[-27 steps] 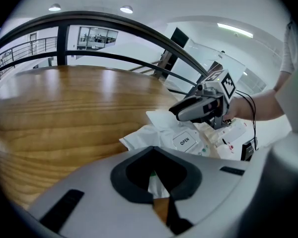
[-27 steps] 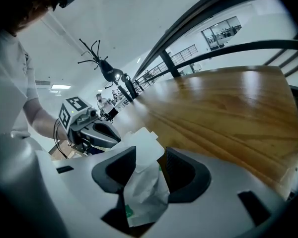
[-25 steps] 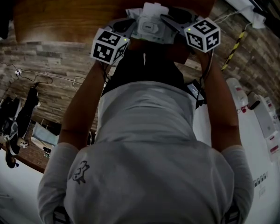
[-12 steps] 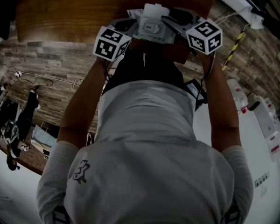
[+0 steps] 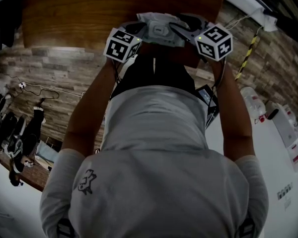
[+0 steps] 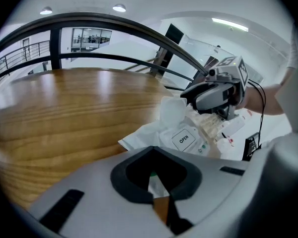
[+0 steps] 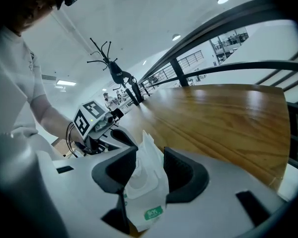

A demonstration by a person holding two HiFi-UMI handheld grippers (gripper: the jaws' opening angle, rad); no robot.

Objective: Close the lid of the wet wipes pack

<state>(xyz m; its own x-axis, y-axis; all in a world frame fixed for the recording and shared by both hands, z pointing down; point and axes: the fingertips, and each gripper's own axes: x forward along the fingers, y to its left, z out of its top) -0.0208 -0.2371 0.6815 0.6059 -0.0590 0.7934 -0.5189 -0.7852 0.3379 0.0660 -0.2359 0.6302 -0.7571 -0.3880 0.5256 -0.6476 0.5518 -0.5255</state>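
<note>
The white wet wipes pack (image 5: pixel 159 29) lies at the near edge of a round wooden table (image 5: pixel 79 14), held between both grippers. In the left gripper view its lid with the "OPEN" label (image 6: pixel 184 139) lies flat on top, and a crumpled white end (image 6: pixel 173 110) rises behind it. My left gripper (image 6: pixel 156 185) is shut on the pack's near edge. My right gripper (image 7: pixel 146 175) is shut on the pack (image 7: pixel 145 187) from the opposite end, with the pack filling the gap between its jaws. The right gripper (image 6: pixel 216 94) also shows across the pack in the left gripper view.
The person's back and arms (image 5: pixel 154 148) fill most of the head view. A black railing (image 6: pixel 114 26) curves behind the table. A coat rack (image 7: pixel 109 66) stands far off. A yellow-black striped pole (image 5: pixel 248 53) and white equipment (image 5: pixel 283 128) are on the right.
The white flap that stuck up at the pack's far side is now down and the pack looks flatter. Both grippers have closed in slightly round the pack.
</note>
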